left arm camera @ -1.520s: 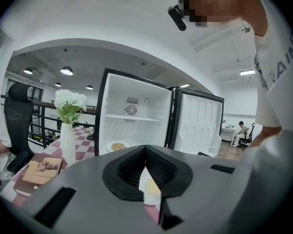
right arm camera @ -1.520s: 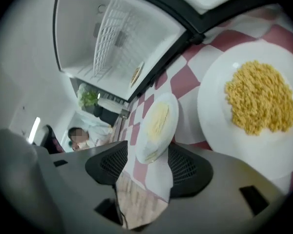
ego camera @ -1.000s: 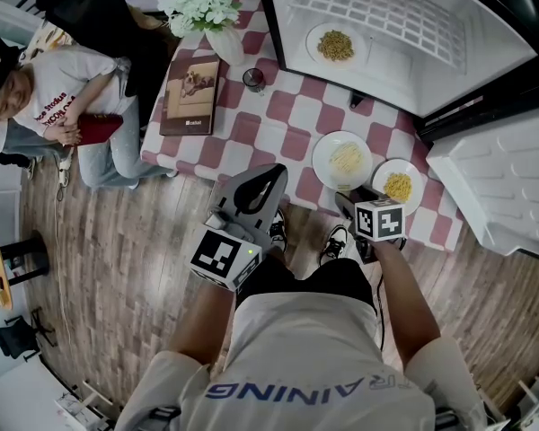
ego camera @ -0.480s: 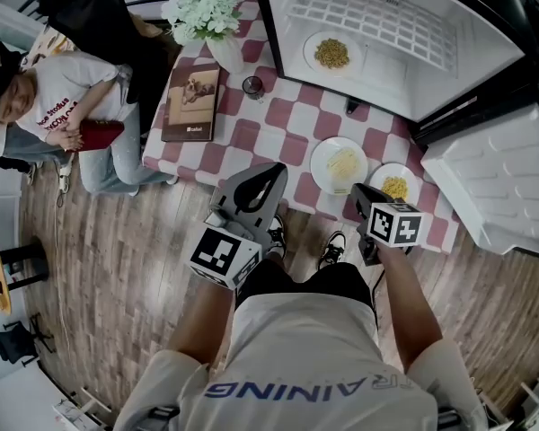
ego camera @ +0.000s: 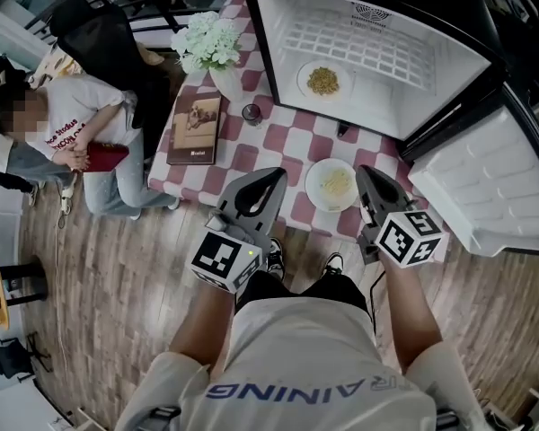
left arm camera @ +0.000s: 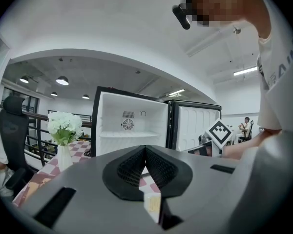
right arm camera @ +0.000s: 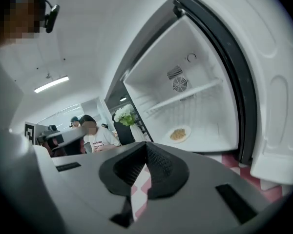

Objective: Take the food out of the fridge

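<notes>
The open fridge [ego camera: 386, 52] stands on the checkered table [ego camera: 251, 146], and one plate of brownish food [ego camera: 323, 80] lies on its floor, also seen in the right gripper view [right arm camera: 178, 134]. A plate of pale food [ego camera: 335, 184] sits on the table in front of the fridge. My right gripper [ego camera: 366, 174] hovers just right of that plate and points at the fridge; its jaws [right arm camera: 146, 146] have just been closing and are shut on nothing. My left gripper [ego camera: 271, 176] is held left of the plate, shut and empty [left arm camera: 145, 148].
The fridge door [ego camera: 485, 187] hangs open at the right. A vase of white flowers [ego camera: 211, 43], a book [ego camera: 195, 128] and a small dark glass [ego camera: 251, 112] stand on the table's left part. A seated person [ego camera: 63, 106] and a black chair [ego camera: 99, 25] are at the left.
My right gripper has lifted off the table's right end and swung toward the fridge, and its jaws have closed. It now covers the plate of yellow food. The left gripper rose slightly.
</notes>
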